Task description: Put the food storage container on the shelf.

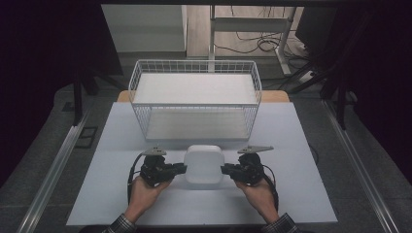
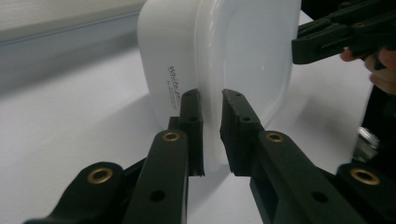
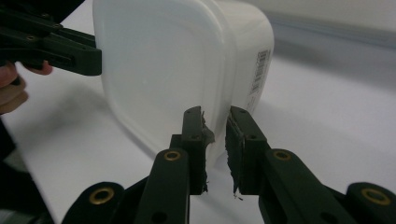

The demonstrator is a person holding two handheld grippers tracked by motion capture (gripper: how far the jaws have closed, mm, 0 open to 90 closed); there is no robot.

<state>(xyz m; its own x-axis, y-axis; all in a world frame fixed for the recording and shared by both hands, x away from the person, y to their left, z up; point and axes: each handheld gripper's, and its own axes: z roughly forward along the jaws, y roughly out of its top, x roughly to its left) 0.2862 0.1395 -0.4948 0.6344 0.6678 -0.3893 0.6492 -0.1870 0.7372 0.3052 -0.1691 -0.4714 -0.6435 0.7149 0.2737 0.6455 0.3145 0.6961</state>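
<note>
A white rounded-square plastic container [image 1: 204, 164] with a lid sits at the front middle of the white tabletop [image 1: 296, 189]. My left gripper [image 1: 183, 167] comes at it from the left. In the left gripper view my left gripper [image 2: 211, 95] has its jaws closed on the container's [image 2: 243, 56] rim. My right gripper [image 1: 223, 169] holds the opposite side. In the right gripper view my right gripper [image 3: 215, 114] pinches the edge of the container [image 3: 159, 65] the same way. Each gripper view also shows the other gripper's jaws on the container's far side.
A white wire basket [image 1: 194, 63] stands just behind the container, its near wall [image 1: 194, 124] a short way from the grippers. Metal rails [image 1: 58, 160] run along both sides of the table. A desk frame and cables [image 1: 262, 41] lie on the floor beyond.
</note>
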